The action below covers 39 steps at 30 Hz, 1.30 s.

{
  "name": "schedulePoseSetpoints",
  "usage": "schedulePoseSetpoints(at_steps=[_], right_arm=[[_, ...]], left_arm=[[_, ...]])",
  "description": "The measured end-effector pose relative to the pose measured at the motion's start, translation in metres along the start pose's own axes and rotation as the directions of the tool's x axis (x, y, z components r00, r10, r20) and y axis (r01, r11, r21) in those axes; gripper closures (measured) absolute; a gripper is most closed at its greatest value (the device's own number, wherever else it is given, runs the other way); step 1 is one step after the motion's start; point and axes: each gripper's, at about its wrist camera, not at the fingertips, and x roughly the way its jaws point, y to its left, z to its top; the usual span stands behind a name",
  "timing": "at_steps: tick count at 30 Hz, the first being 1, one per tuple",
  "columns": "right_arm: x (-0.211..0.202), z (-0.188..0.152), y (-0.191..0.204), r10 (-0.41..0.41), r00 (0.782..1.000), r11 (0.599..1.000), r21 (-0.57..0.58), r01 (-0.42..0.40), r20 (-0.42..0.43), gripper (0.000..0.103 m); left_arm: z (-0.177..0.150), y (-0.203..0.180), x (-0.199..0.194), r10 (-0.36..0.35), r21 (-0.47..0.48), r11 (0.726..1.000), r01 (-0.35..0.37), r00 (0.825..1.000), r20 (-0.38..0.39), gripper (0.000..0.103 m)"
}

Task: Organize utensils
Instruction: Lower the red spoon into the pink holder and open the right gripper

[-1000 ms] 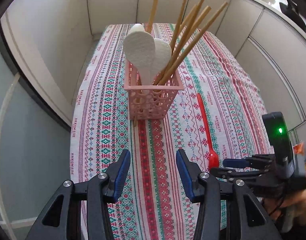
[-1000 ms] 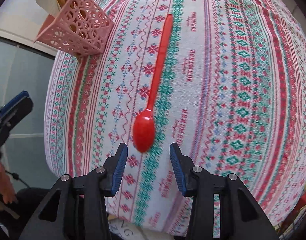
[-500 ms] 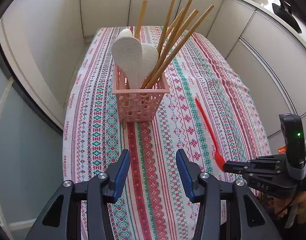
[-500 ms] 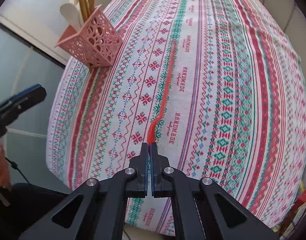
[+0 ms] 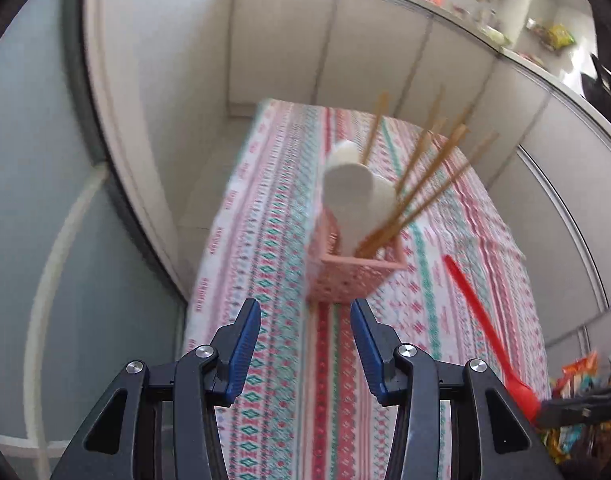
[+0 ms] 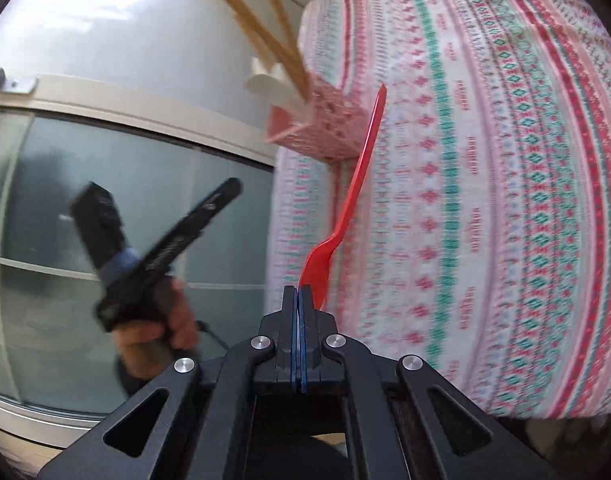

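1. The pink basket [image 5: 355, 276] stands on the patterned tabletop [image 5: 273, 264], holding white spatulas [image 5: 351, 196] and wooden chopsticks [image 5: 421, 184] that lean out past its rim.
2. The right gripper [image 6: 296, 292] is clenched on the bowl end of the red spoon [image 6: 353, 196], which is lifted with its handle tip pointing toward the basket.
3. The left gripper [image 5: 305, 346] hangs released, jaws apart, just in front of the basket.

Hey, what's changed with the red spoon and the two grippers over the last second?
The right gripper closed on the red spoon at its bowl and lifted it off the tablecloth, handle pointing toward the pink basket. The left gripper pulled back, staying open and empty. The basket kept its chopsticks.
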Motion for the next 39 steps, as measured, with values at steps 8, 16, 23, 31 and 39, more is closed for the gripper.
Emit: schedulePoseSetpoints(at_steps=[8, 16, 23, 31, 39], right_arm=[[0.016, 0.01, 0.048, 0.269, 0.962, 0.941, 0.201, -0.272, 0.043, 0.103], [0.056, 0.032, 0.04, 0.436, 0.883, 0.748, 0.477, -0.462, 0.172, 0.103], [0.073, 0.042, 0.012, 0.497, 0.818, 0.548, 0.626, -0.555, 0.29, 0.103], [0.069, 0.058, -0.006, 0.467, 0.813, 0.462, 0.687, -0.56, 0.349, 0.101], [0.06, 0.096, -0.008, 0.367, 0.877, 0.547, 0.691, -0.473, 0.31, 0.09]], left_arm=[[0.003, 0.015, 0.0, 0.013, -0.04, 0.999, -0.013, 1.0, 0.009, 0.056], [0.0, 0.016, -0.006, 0.009, -0.041, 0.999, -0.008, 1.0, 0.02, 0.056], [0.001, 0.02, -0.002, 0.008, -0.061, 0.998, -0.007, 1.0, 0.014, 0.056], [0.002, 0.018, -0.001, 0.011, -0.062, 0.998, -0.01, 1.0, 0.013, 0.056], [0.002, 0.017, 0.001, 0.015, -0.048, 0.999, -0.014, 1.0, 0.011, 0.056]])
